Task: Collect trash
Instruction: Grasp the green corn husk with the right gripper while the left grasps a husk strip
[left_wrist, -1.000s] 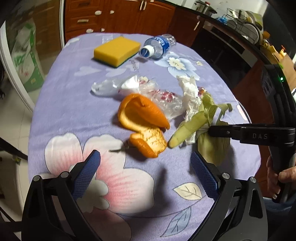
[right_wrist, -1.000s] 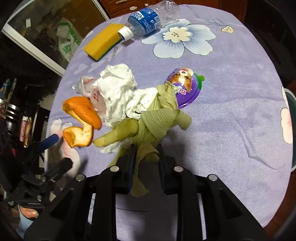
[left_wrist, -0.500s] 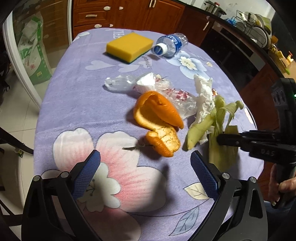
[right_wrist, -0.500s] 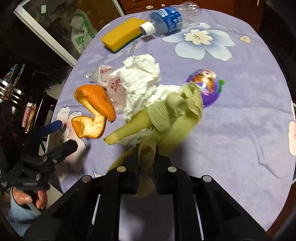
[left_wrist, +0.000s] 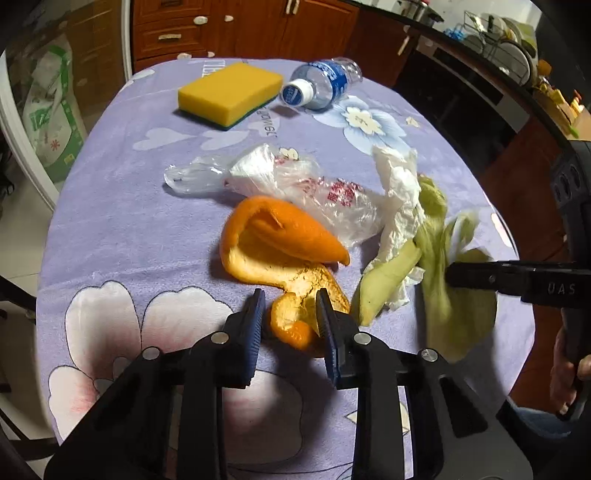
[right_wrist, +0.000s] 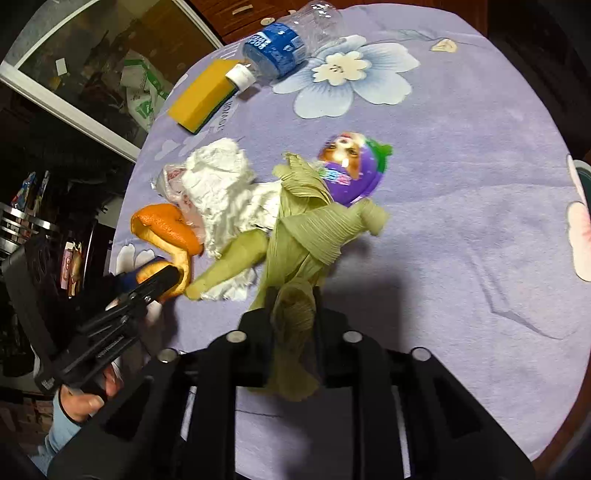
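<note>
My left gripper (left_wrist: 290, 301) is shut on the near end of the orange peel (left_wrist: 273, 236), which lies on the purple flowered tablecloth (left_wrist: 122, 229). My right gripper (right_wrist: 291, 295) is shut on green corn husks (right_wrist: 314, 229), also seen in the left wrist view (left_wrist: 454, 310). A crumpled white tissue (right_wrist: 221, 184) and a clear plastic bag (left_wrist: 295, 184) lie between peel and husks. A purple foil lid (right_wrist: 351, 170) lies just behind the husks.
A yellow sponge (left_wrist: 229, 94) and a lying plastic water bottle (left_wrist: 321, 83) are at the table's far end. Wooden cabinets (left_wrist: 221, 26) stand beyond. The table edge drops off on the left and right.
My left gripper moved forward and closed on the orange peel; it was wide open before. My right gripper still holds the corn husks, which have shifted a little.
</note>
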